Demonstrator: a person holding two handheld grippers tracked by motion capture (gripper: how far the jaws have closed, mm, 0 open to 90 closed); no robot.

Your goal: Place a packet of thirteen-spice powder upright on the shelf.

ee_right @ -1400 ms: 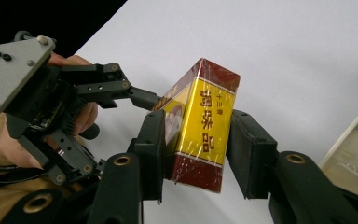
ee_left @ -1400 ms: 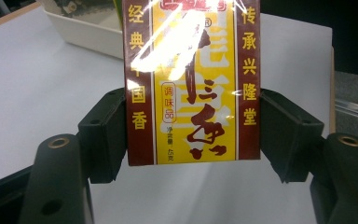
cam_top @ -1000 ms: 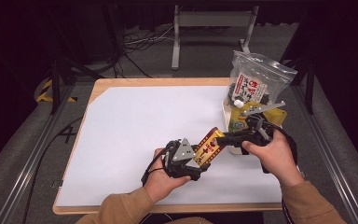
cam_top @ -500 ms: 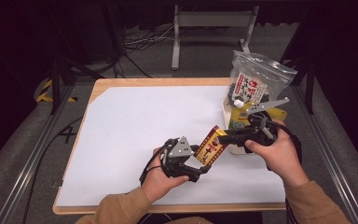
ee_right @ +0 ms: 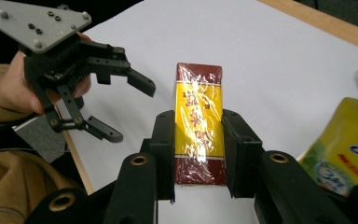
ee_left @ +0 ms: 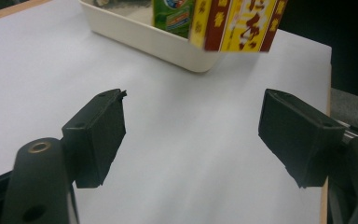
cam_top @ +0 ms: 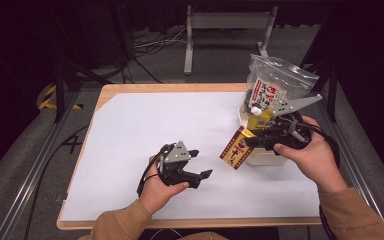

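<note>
A small red and yellow wrapped box [cam_top: 236,148] hangs just above the white sheet, left of a white tray [cam_top: 265,159]. My right gripper [cam_top: 247,142] is shut on the box, its pads pressing the two long sides [ee_right: 199,116]. My left gripper [cam_top: 201,162] sits low over the sheet, a short way left of the box and apart from it. Its jaws have just been opening and stand wide with nothing between them [ee_left: 193,121]. In the left gripper view the box [ee_left: 235,23] floats ahead, over the tray's wall [ee_left: 144,37].
The tray holds a clear bag of snacks [cam_top: 272,90], a yellow pouch [cam_top: 260,120] and a green carton [ee_left: 172,14]. A white sheet [cam_top: 145,120] covers the wooden table. Its right edge [cam_top: 330,175] runs close behind the tray.
The left gripper, earlier at the box's lower end, has let go and drawn back to the left. The right gripper has lifted the box a little toward the tray.
</note>
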